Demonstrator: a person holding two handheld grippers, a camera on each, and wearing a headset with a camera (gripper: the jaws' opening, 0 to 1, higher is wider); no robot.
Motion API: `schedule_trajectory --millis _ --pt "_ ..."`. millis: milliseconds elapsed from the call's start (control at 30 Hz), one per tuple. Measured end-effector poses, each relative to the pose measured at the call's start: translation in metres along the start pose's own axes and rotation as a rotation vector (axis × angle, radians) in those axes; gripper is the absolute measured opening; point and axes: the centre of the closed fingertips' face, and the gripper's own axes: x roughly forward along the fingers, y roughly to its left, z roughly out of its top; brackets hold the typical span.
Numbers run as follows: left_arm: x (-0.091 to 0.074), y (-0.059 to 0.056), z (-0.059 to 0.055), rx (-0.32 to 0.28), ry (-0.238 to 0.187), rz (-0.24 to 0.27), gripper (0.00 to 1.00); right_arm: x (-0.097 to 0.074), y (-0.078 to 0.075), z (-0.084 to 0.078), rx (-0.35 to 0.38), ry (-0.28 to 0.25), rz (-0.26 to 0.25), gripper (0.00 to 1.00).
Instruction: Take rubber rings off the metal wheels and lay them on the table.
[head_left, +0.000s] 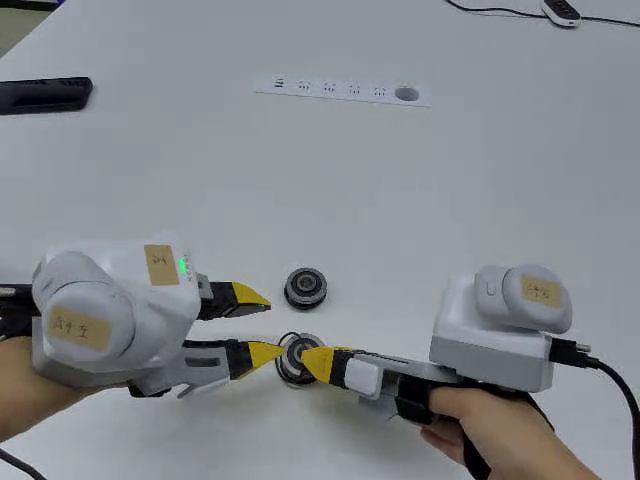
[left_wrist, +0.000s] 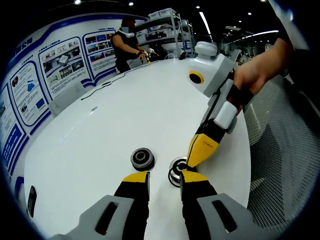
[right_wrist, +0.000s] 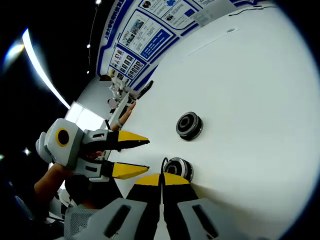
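Two metal wheels lie on the white table (head_left: 420, 200). The far wheel (head_left: 305, 286) (left_wrist: 142, 158) (right_wrist: 189, 125) lies alone. The near wheel (head_left: 296, 360) (left_wrist: 176, 171) (right_wrist: 180, 168) lies between the two grippers. My right gripper (head_left: 312, 360) (right_wrist: 161, 176) reaches in from the right, its yellow tips pressed together against this wheel. A thin black rubber ring (right_wrist: 164, 162) loops up from the wheel to those tips. My left gripper (head_left: 258, 325) (left_wrist: 165, 176) is open, its lower tip just left of the near wheel. The right gripper (left_wrist: 194, 159) touches the wheel from above in the left gripper view.
A white power strip (head_left: 345, 90) lies across the far middle of the table. A black flat object (head_left: 45, 95) sits at the far left, a cable and a remote (head_left: 560, 10) at the far right. A mesh chair (left_wrist: 280, 150) stands beside the table.
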Motion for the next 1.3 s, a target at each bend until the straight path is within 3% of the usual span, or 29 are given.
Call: schedule_trajectory --millis 267,433,533,767,1033,1133,1300 --pt "-0.005 0.005 0.010 -0.025 -0.043 0.018 0.24 -0.012 0.013 -0.001 0.024 0.013 0.052 0.01" --pt "0.003 0.004 0.012 -0.026 -0.038 0.014 0.24 -0.034 0.004 0.013 0.066 -0.045 0.043 0.01" --pt "0.009 -0.002 0.014 -0.025 -0.045 -0.010 0.24 -0.047 -0.011 0.024 0.102 -0.103 0.008 0.01" --pt "0.022 -0.014 0.013 -0.020 -0.039 -0.057 0.24 -0.063 -0.053 0.038 0.177 -0.184 -0.106 0.01" --pt "0.029 -0.020 0.007 -0.017 -0.018 -0.085 0.23 -0.072 -0.083 0.039 0.216 -0.211 -0.218 0.02" --pt "0.030 -0.021 0.005 -0.013 -0.011 -0.090 0.22 -0.076 -0.089 0.041 0.226 -0.228 -0.253 0.02" --pt "0.032 -0.024 0.004 -0.011 -0.007 -0.096 0.22 -0.079 -0.097 0.036 0.212 -0.214 -0.290 0.03"
